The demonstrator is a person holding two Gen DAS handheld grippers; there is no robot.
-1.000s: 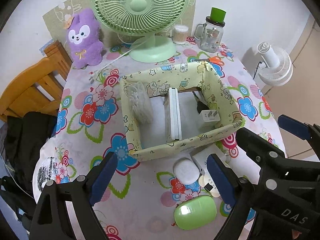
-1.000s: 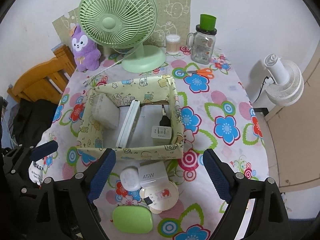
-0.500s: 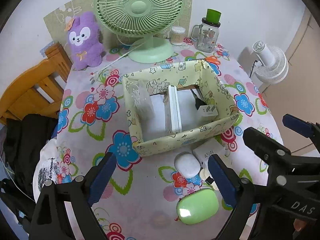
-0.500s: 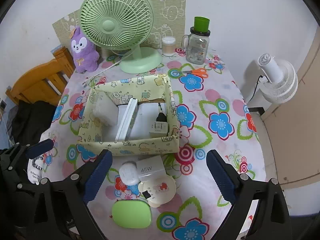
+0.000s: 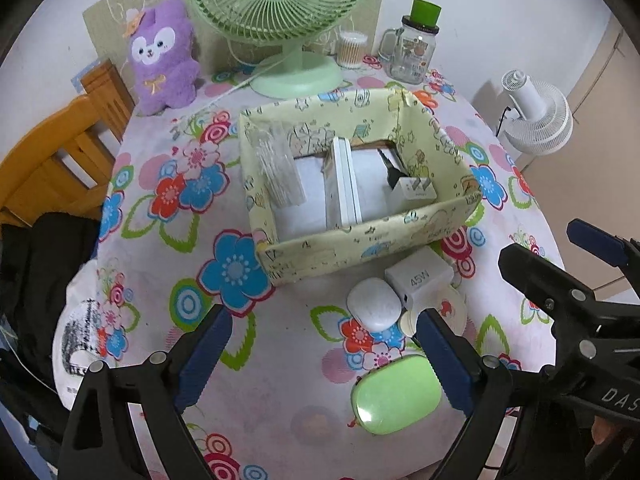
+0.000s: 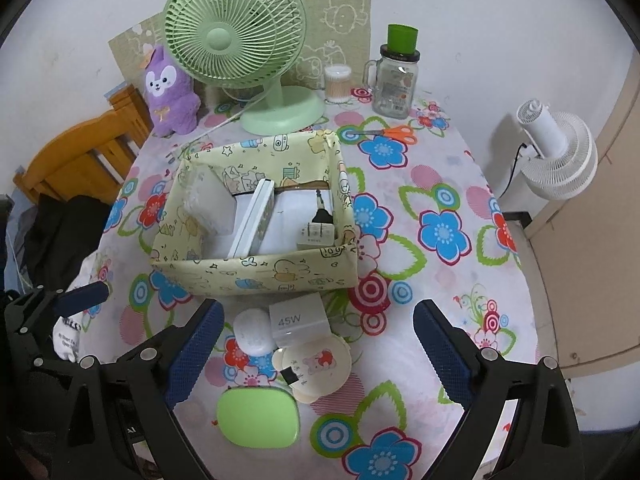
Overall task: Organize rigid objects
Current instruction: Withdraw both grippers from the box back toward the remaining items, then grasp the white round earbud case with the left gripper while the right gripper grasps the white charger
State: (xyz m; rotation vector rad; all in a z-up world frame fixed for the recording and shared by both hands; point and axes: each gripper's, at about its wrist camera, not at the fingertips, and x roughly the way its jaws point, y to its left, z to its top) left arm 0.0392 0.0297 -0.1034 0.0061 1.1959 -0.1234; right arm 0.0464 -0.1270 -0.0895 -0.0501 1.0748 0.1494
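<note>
A yellow patterned box [image 5: 360, 248] [image 6: 256, 272] sits mid-table and holds a clear packet, an upright white flat box [image 6: 252, 220] and a small white plug [image 6: 316, 234]. In front of it lie a white 45W charger [image 6: 296, 320] [image 5: 418, 278], a white oval case [image 6: 252, 330] [image 5: 374, 306], a round cream tin [image 6: 316, 364] and a green oval case [image 6: 258, 416] [image 5: 396, 396]. My left gripper [image 5: 322, 360] hangs open above the table, left of these. My right gripper [image 6: 316, 352] is open above the tin, touching nothing.
At the back stand a green fan [image 6: 240, 44], a purple plush toy [image 6: 168, 92], a cotton-swab tub [image 6: 338, 84] and a glass jar with a green lid [image 6: 396, 76]. Orange scissors [image 6: 394, 133] lie behind the box. A wooden chair [image 6: 80, 156] and a white fan [image 6: 556, 148] flank the table.
Both grippers have drawn back from the box, so the box looks smaller and more of the table shows. The right jaws stand a little wider than a second ago.
</note>
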